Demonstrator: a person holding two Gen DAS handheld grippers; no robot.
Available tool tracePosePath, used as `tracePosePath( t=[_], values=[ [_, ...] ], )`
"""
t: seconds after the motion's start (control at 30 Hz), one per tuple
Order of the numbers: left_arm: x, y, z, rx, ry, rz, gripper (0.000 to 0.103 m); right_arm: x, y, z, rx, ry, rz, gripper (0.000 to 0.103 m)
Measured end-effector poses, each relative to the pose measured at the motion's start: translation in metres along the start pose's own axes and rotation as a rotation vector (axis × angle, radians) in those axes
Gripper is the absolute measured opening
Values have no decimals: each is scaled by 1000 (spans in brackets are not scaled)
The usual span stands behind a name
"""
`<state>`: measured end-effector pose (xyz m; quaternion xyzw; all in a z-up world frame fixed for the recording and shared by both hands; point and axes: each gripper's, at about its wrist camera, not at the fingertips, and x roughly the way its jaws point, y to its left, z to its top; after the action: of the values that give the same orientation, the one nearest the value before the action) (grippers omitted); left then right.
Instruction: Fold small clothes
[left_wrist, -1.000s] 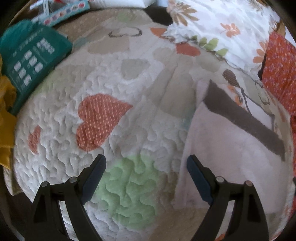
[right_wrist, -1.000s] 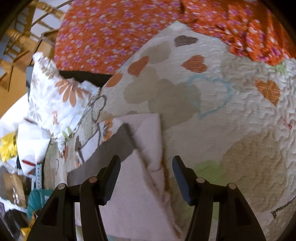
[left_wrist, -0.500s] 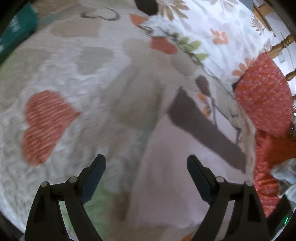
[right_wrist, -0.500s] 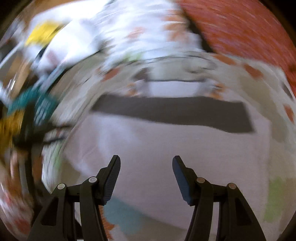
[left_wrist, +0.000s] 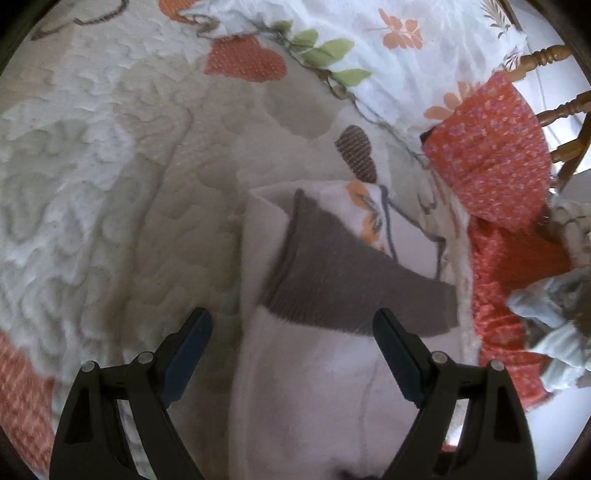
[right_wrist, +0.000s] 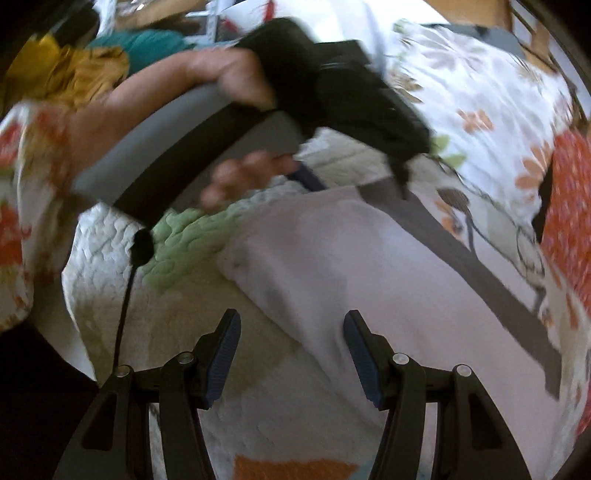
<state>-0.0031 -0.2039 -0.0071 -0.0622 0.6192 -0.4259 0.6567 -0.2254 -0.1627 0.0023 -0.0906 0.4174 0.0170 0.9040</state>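
Two grippers are in play and one garment. The left gripper (left_wrist: 291, 332) stands wide, nothing between its pads, hanging over the near part of the garment (left_wrist: 314, 398) without touching it as far as the view shows. The right gripper (right_wrist: 291, 339) is about half open and also holds nothing; its right finger sits above the garment's near left edge, its left finger above the quilt (right_wrist: 258, 369).

The garment is pale pinkish-white with one dark grey band (left_wrist: 354, 288) at its far end, and it lies flat on the quilt, slanting toward the right in the right wrist view. The quilt is cream, stitched in wavy lines, with several orange heart patches (left_wrist: 245, 59), one green patch (right_wrist: 184, 236) and one brown patch (left_wrist: 356, 155).

Farther off lies one white floral pillow (left_wrist: 406, 48), and to its right one orange flowered cushion (left_wrist: 491, 147) before a wooden chair (left_wrist: 565, 107). In the right wrist view, one hand (right_wrist: 240, 77) grips the left gripper's handle, with a yellow cloth (right_wrist: 74, 74) and a teal one (right_wrist: 147, 44) beyond, blurred.
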Motion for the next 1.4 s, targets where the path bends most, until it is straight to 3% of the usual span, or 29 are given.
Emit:
tracePosePath(
  t=[0.23, 0.4, 0.47, 0.53, 0.6, 0.63, 0.97, 1.17, 1.4],
  values=[
    [4, 8, 8, 17, 49, -124, 88, 23, 11, 7, -5, -20, -11, 63],
    [4, 8, 7, 17, 39, -149, 88, 33, 13, 17, 20, -59, -43, 63],
    [8, 1, 5, 45, 46, -133, 76, 35, 15, 20, 32, -72, -48, 57],
    [17, -6, 1, 76, 87, -79, 31, 36, 14, 23, 43, -73, -38, 44],
    [23, -11, -2, 99, 98, -36, 23, 36, 14, 24, 48, -65, -50, 19],
    [22, -13, -2, 94, 93, -28, 20, 35, 11, 25, 61, -61, -55, 18],
    [6, -47, -10, 89, 30, -17, 16, -28, -34, 21, 193, -134, -81, 15],
    [9, -109, -18, 112, -22, -79, 16, -76, -73, 1, 287, -172, -127, 15],
    [39, -186, -20, 191, -9, -144, 9, -110, -121, -41, 363, -168, -209, 15]
  ],
)
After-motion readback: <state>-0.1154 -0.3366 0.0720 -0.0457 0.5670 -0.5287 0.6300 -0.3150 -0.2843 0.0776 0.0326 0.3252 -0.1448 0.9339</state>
